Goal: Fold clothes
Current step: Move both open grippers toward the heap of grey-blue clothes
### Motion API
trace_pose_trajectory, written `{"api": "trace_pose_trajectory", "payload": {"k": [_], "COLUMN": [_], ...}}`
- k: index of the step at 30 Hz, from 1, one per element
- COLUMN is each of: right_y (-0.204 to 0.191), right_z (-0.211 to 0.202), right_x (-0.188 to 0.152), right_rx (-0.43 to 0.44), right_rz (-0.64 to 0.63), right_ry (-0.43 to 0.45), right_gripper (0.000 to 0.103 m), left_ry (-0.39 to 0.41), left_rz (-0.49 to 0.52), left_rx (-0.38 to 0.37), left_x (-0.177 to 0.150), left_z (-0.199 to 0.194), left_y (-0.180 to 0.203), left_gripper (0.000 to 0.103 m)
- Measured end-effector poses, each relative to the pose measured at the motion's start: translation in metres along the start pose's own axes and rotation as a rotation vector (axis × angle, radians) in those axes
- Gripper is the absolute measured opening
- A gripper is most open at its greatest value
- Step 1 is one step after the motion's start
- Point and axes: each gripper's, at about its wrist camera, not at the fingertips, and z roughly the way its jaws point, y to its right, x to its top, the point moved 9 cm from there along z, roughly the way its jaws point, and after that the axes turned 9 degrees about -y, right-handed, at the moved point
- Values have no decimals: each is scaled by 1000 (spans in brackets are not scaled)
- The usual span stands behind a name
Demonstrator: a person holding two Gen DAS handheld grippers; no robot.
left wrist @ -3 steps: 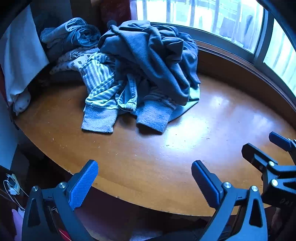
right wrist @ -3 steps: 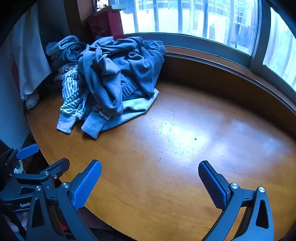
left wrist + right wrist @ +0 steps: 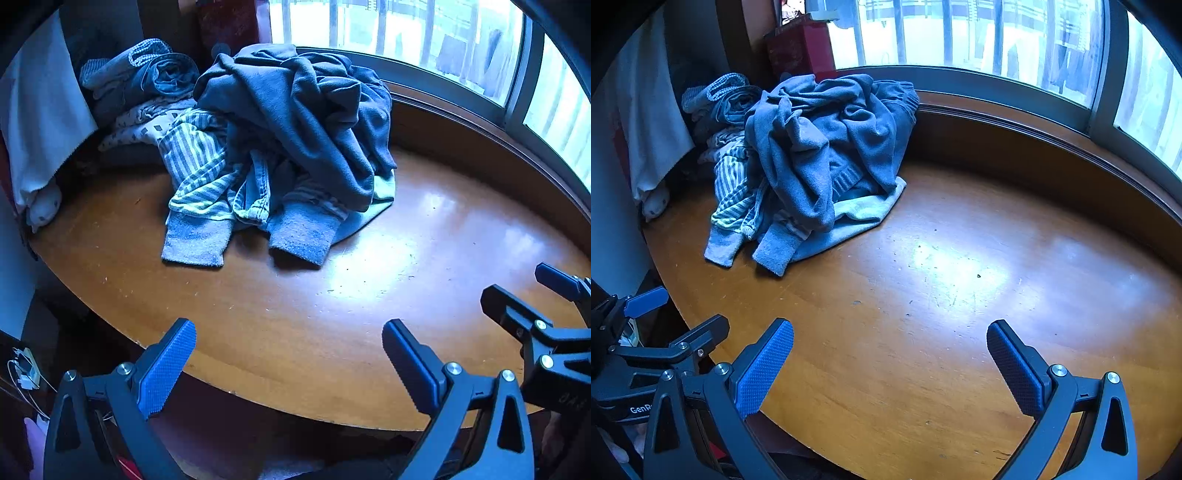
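Almost nothing is changing between the earlier frames and now: the view is staying put, so I am judging that folding is not yet started. I am holding the left gripper (image 3: 288, 363) and the right gripper (image 3: 890, 365) over the near edge of the bench (image 3: 923, 332), both with jaws spread wide and empty. The clothes (image 3: 280, 147) are lying in a crumpled heap at the far left of the bench, well apart from both grippers. The heap is looking the same as before, untouched.
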Motion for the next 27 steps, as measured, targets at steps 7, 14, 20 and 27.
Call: {"api": "trace_pose_trajectory", "payload": {"k": [7,14,20,27], "right_y": [-3,4,4,3], "right_z": [1,-3,-4,-1], "right_x": [-2,-4,-3,0], "right_rx": [-6,-16,-24,-28], "right_rz": [-6,-2,9,17], "right_ry": [4,-6,-3,-7], "right_gripper": [103,103,103,103], "left_ry": [-7,-13,-7,-8], "left_rz": [7,18,24,35], "left_rx": [-4,-15,-20,-25], "left_x": [2,5,7,11], "left_z": [-5,-8,-8,-3], "left_y": [8,13,12,10], "left_gripper": [103,103,103,103]}}
